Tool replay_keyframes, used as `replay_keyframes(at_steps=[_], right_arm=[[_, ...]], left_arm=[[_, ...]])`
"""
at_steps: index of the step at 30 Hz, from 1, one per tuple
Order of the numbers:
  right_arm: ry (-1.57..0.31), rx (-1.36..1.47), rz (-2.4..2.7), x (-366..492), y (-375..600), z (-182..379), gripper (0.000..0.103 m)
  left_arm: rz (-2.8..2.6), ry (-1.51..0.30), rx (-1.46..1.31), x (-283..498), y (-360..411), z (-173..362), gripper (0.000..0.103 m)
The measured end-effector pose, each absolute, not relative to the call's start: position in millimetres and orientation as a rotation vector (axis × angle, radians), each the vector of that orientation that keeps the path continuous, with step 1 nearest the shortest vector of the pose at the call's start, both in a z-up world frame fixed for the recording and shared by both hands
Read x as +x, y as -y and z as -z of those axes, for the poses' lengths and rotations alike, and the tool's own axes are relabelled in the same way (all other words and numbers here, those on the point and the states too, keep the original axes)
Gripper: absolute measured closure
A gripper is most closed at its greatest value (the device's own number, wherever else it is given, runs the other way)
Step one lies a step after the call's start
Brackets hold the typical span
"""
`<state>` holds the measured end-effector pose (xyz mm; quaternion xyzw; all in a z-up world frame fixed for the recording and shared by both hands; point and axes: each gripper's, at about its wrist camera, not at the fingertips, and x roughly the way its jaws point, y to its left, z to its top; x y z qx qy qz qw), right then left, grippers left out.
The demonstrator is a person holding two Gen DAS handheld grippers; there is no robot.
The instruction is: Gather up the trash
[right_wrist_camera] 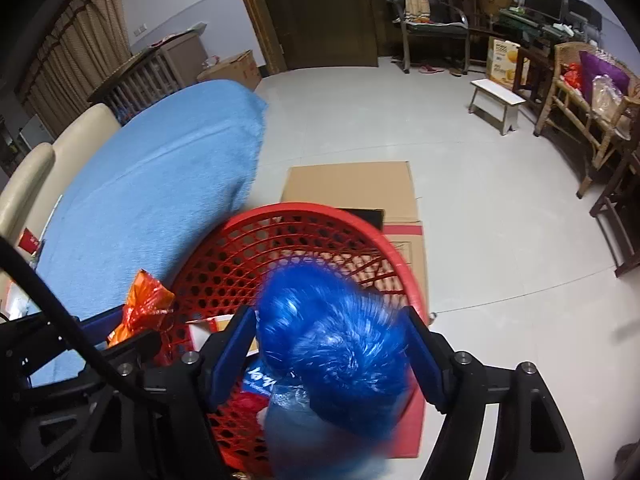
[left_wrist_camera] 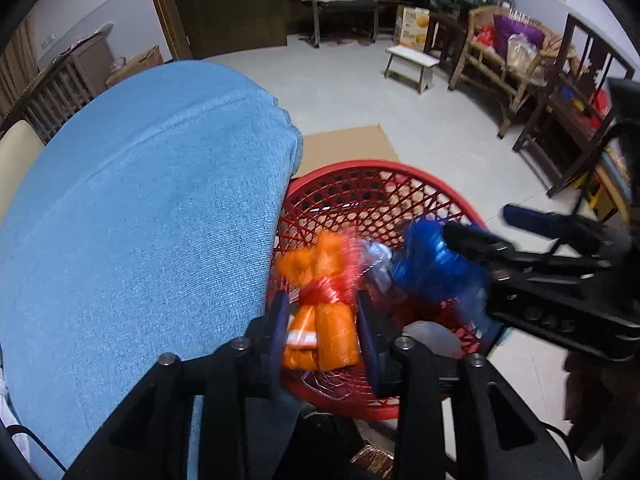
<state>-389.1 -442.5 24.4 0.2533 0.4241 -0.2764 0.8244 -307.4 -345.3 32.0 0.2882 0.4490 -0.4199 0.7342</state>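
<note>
A red mesh basket stands on the floor beside a blue-covered sofa; it also shows in the right wrist view. My left gripper holds an orange wrapper bundle between its fingers, over the basket's near side. The bundle shows at the left of the right wrist view. My right gripper has its fingers wide around a crumpled blue plastic bag, blurred by motion, over the basket. In the left wrist view the right gripper and blue bag are at the right.
A flattened cardboard sheet lies on the floor under and behind the basket. The blue blanket covers the sofa to the left. A small white stool, wicker bench and dark chairs stand further off across the grey floor.
</note>
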Motion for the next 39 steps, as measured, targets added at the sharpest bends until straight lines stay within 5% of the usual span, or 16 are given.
replay_keyframes(at_steps=[5,12,39], right_arm=[[-0.866,0.571,0.634,-404,456,-30,0.023],[-0.819,0.580,0.653,-423,463,-48,0.023],[-0.904,0.503,0.569,-421,366,-47,0.023]], left_arm=[[0.921,-0.980,0.671,-312,355,-27,0.036],[0.934,-0.990,0.713,-320,364,-26,0.026],[0.816,-0.953,0.522,-304,259,-64,0.023]])
